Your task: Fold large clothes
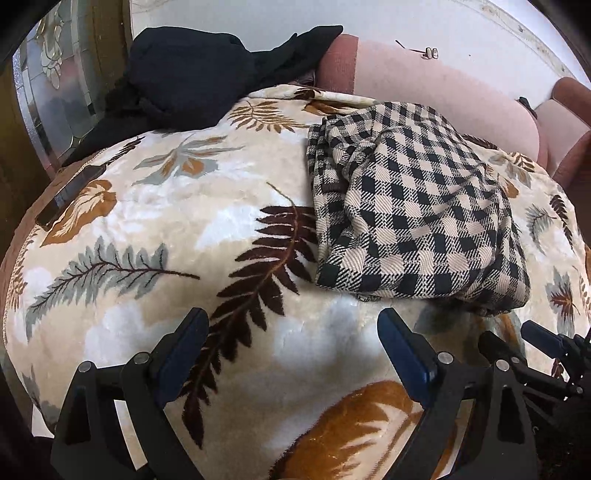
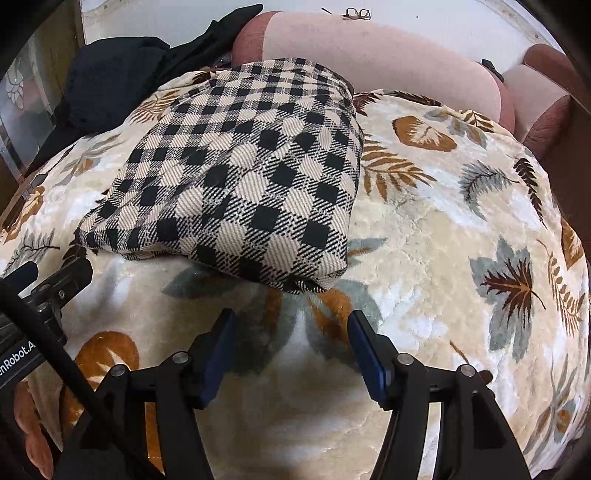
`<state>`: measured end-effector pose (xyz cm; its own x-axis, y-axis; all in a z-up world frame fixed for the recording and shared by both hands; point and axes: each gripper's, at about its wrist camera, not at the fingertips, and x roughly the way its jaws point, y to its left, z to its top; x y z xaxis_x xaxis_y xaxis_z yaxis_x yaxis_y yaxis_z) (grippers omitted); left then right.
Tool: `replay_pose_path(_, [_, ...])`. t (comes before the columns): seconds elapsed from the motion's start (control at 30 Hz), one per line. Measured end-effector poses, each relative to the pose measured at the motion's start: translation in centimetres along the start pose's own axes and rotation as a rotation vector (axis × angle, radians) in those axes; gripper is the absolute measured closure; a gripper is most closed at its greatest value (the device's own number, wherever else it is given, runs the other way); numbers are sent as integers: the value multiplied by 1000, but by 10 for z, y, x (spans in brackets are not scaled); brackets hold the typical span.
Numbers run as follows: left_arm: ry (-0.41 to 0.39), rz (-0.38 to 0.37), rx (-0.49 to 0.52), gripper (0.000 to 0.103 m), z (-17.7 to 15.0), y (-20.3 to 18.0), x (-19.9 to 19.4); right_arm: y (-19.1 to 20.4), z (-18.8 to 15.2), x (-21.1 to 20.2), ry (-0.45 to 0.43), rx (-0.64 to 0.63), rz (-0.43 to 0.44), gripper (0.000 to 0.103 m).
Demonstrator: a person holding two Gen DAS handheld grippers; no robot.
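A black-and-beige checked garment [image 1: 413, 214] lies folded into a thick bundle on a leaf-patterned blanket [image 1: 177, 206]. In the right wrist view the same checked garment [image 2: 240, 188] lies just beyond my right gripper [image 2: 291, 325], on the blanket [image 2: 443, 236]. My left gripper [image 1: 293, 325] hovers open over bare blanket, below and to the left of the bundle's near edge, nothing between its fingers. My right gripper stands open too, a little short of the bundle's near corner, with only blanket between its blue pads.
A heap of black clothing [image 1: 192, 85] lies at the far left of the blanket, also seen as black clothing [image 2: 110, 81]. A pink sofa back [image 1: 424, 85] rises behind, with glasses [image 2: 356, 14] on top. The other gripper's tip [image 1: 539, 339] shows at the right edge.
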<state>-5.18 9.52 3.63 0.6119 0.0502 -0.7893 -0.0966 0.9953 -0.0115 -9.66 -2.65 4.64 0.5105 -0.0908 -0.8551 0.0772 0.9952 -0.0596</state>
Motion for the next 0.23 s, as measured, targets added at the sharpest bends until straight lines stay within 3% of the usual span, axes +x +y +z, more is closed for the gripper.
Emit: replay_pose_path(0.23, [12, 12, -8, 11, 0, 2, 3, 6, 6, 3, 1, -19, -9, 29])
